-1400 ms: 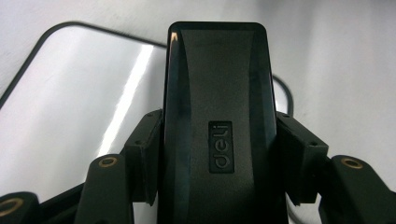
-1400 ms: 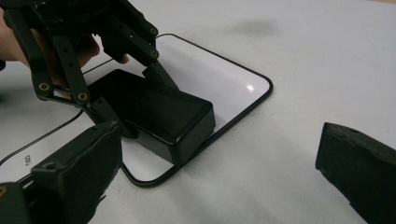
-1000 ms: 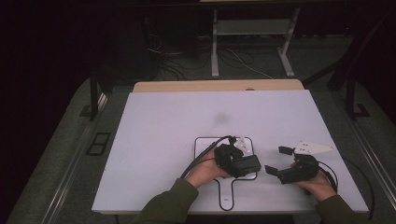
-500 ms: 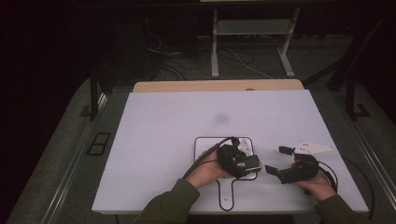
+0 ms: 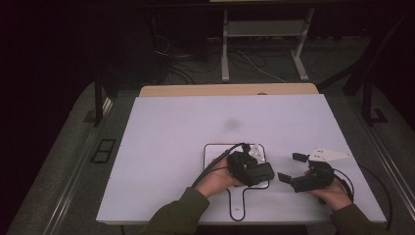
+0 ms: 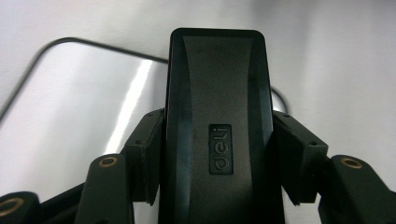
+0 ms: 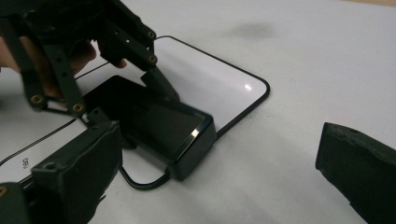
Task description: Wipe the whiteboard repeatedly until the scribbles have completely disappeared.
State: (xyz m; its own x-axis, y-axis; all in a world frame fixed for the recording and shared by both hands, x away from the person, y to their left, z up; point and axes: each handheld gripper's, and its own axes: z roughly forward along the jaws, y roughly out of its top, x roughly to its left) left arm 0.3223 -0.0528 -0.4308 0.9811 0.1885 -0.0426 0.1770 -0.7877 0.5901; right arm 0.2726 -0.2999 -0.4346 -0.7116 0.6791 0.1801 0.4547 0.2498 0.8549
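Black and boxy, the device (image 6: 219,135) we are working with sits clamped between the jaws of our left gripper (image 6: 219,154), whose pads press on its two long sides; in the left gripper view a small raised label reading "deli" faces the camera on its top face. Seen from the right gripper view, the same device (image 7: 159,123) rests low over the near corner of a white board with a thin black border (image 7: 210,79), its outer end reaching past the border toward the bare table, and the left gripper (image 7: 126,100) holds it from the far side; we cannot tell whether the device touches the board. In the high view our left hand (image 5: 218,178) brings that gripper (image 5: 252,169) over the lower right part of the board (image 5: 215,152), whose short handle (image 5: 237,200) points toward our edge of the white table (image 5: 171,137). Our right gripper (image 5: 288,171) lies just beside the device, to its right and apart from it, with its jaws spread wide and nothing between them; the right gripper view shows one jaw at each lower corner with bare tabletop in the gap. Our right hand (image 5: 333,193) rests on the table near its front edge.
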